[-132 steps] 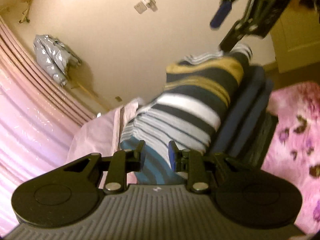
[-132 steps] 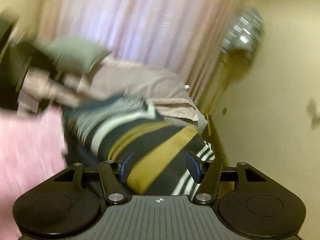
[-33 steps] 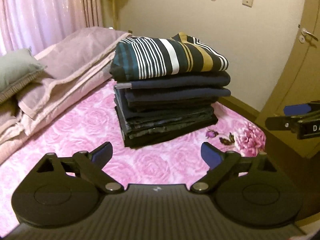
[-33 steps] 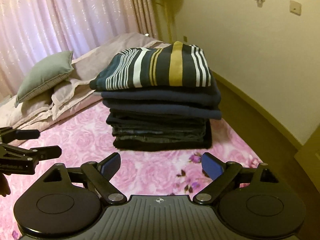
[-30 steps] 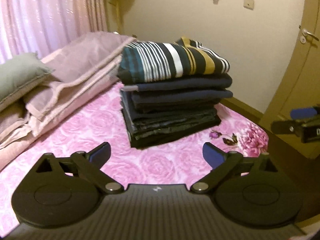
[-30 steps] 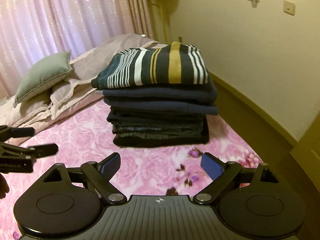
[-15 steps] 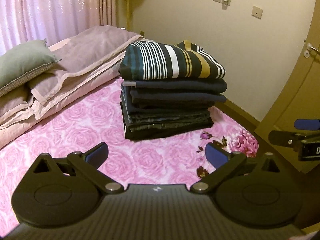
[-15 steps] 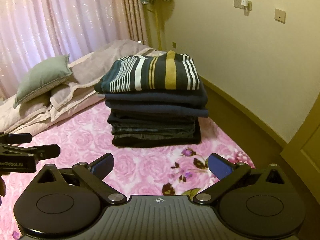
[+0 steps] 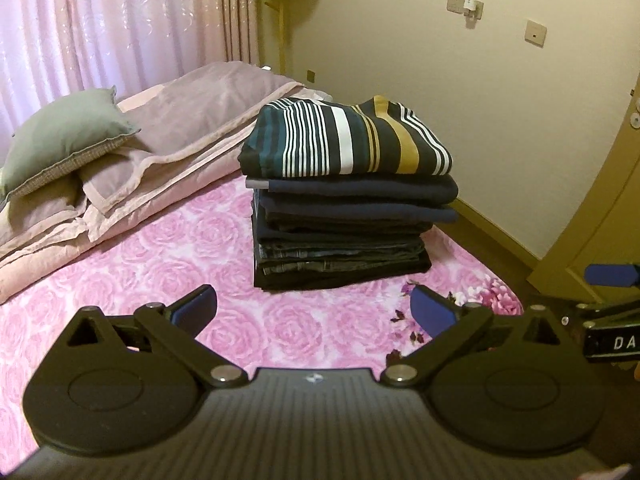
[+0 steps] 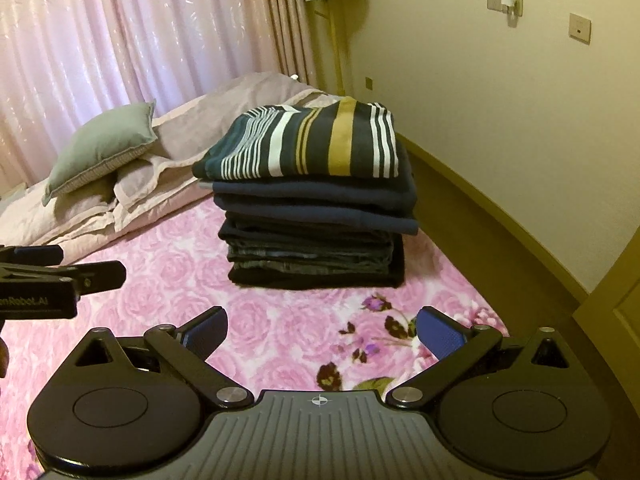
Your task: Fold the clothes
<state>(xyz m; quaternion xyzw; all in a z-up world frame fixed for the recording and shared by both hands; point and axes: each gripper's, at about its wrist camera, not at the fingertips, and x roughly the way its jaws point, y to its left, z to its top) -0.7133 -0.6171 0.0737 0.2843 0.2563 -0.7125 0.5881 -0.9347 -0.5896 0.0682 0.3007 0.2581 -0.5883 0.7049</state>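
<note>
A stack of folded dark clothes (image 9: 340, 236) stands on the pink rose bedspread (image 9: 168, 264). A folded striped shirt (image 9: 344, 140) in navy, white, teal and mustard lies on top of it. The stack also shows in the right wrist view (image 10: 316, 236), with the striped shirt (image 10: 308, 144) on top. My left gripper (image 9: 314, 308) is open and empty, held back from the stack above the bedspread. My right gripper (image 10: 320, 330) is open and empty, also back from the stack. Each gripper shows at the edge of the other's view.
A folded mauve quilt (image 9: 192, 120) and a grey-green pillow (image 9: 60, 136) lie at the bed's head on the left. Pink curtains (image 9: 120, 20) hang behind. A cream wall (image 9: 480, 100) and a wooden door (image 9: 600, 220) are on the right, past the bed's edge.
Both grippers have let go of the striped shirt, opened wide and drawn back from the stack. The shirt now rests folded on top of it.
</note>
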